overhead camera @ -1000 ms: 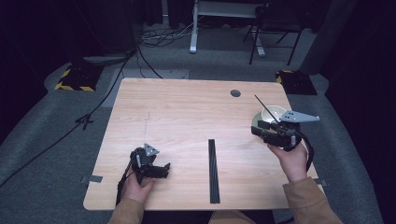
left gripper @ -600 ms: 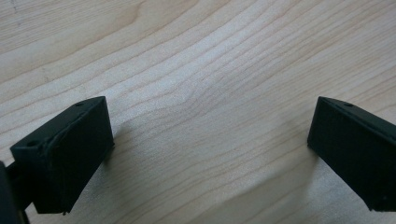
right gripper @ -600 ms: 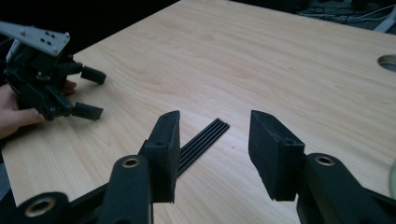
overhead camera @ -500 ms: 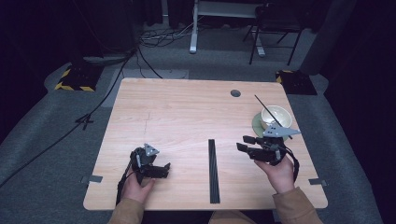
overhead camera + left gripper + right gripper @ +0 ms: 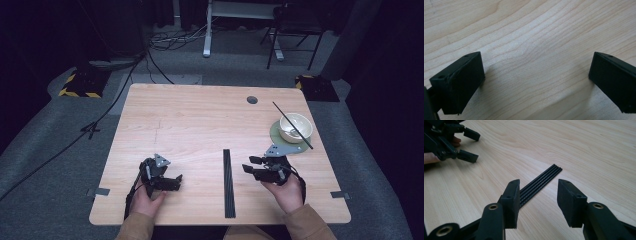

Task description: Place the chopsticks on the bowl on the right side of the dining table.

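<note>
A flat row of several black sticks (image 5: 228,182) lies on the wooden table (image 5: 200,120), running from the front edge toward the middle. My right gripper (image 5: 248,166) hovers just right of that row, jaws open and pointing left at it. In the right gripper view the right gripper (image 5: 539,200) has nothing between its pads, and the sticks (image 5: 544,181) lie on the wood just beyond them. My left gripper (image 5: 176,182) rests near the front left, open. In the left gripper view the left gripper (image 5: 534,80) has bare wood between its jaws.
A white bowl (image 5: 295,127) stands on a green coaster (image 5: 275,135) at the right, with one black stick (image 5: 277,107) laid across its rim. A round cable hole (image 5: 252,99) is at the back. The left gripper (image 5: 472,146) is seen across the table.
My right hand has come away from beside the bowl, moving left, toward the front edge and lower, to the right side of the row of sticks. The left hand has stayed put.
</note>
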Demonstrator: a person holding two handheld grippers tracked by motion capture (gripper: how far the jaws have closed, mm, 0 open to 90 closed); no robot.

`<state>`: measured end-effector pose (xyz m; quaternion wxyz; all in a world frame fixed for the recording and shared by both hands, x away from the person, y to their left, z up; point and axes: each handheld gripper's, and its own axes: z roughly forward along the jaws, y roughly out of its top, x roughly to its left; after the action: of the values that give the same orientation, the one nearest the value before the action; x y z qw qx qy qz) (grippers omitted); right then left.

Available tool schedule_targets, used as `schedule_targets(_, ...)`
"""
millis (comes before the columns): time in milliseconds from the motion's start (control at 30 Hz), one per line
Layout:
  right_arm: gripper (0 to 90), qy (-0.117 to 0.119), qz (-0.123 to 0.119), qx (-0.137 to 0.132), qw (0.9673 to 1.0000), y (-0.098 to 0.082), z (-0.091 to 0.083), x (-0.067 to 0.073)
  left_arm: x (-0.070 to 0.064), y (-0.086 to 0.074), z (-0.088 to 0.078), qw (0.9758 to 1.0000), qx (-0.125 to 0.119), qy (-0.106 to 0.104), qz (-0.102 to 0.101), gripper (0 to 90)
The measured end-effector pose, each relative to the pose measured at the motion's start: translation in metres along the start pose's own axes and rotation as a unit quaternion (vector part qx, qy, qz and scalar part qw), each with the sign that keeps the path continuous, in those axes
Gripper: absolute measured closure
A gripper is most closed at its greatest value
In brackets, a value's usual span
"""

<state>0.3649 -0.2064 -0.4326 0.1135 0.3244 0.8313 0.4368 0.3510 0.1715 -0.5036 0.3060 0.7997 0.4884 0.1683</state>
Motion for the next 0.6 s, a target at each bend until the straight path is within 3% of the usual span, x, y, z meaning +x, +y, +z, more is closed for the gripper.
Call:
schedule_targets(333, 53.2, 0.000, 0.010, 0.011, 0.9999, -0.021, 0.022, 0.007, 0.000, 0.000, 0.000, 1.0000, 0.000, 0.001, 0.000, 0.5)
schedule_targets(600, 52.4, 0.000, 0.005, 0.040, 0.9992, -0.033, 0.042, 0.014, 0.000, 0.000, 0.000, 1.0000, 0.000, 0.001, 0.000, 0.5)
